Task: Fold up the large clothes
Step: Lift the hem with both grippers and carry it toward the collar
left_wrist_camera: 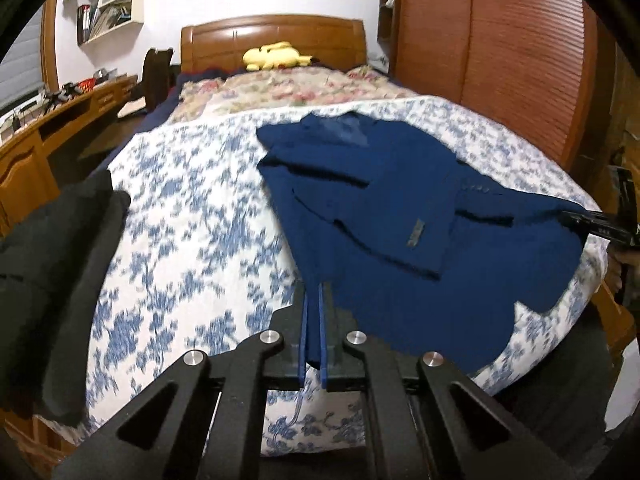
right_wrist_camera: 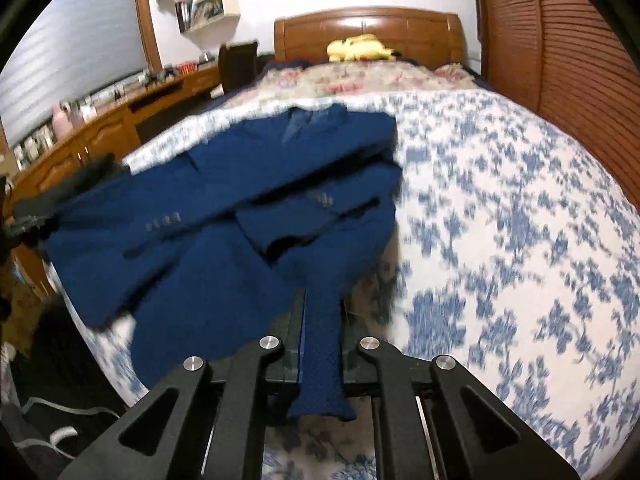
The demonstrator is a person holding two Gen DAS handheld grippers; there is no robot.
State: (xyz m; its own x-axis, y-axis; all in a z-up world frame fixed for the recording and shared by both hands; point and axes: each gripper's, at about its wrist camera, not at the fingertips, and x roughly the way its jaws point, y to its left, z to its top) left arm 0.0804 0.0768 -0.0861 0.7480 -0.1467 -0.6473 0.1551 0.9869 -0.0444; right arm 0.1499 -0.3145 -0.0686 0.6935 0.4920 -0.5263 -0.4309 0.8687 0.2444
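A dark blue suit jacket (left_wrist_camera: 384, 200) lies on the blue-and-white floral bedspread (left_wrist_camera: 192, 216), collar toward the headboard, both sleeves folded across its front. My left gripper (left_wrist_camera: 315, 292) is shut on the jacket's lower left hem corner. My right gripper (right_wrist_camera: 322, 300) is shut on the jacket (right_wrist_camera: 224, 216) at its lower right hem; a strip of blue cloth runs between its fingers. The right gripper also shows in the left wrist view (left_wrist_camera: 600, 224) at the far right edge, and the left gripper shows blurred at the far left of the right wrist view (right_wrist_camera: 48, 204).
A folded black garment (left_wrist_camera: 52, 280) lies at the bed's left edge. A yellow plush toy (left_wrist_camera: 276, 56) sits by the wooden headboard (left_wrist_camera: 272, 36). A wooden desk (left_wrist_camera: 52, 128) runs along the left; a louvred wardrobe (left_wrist_camera: 500, 48) stands at the right.
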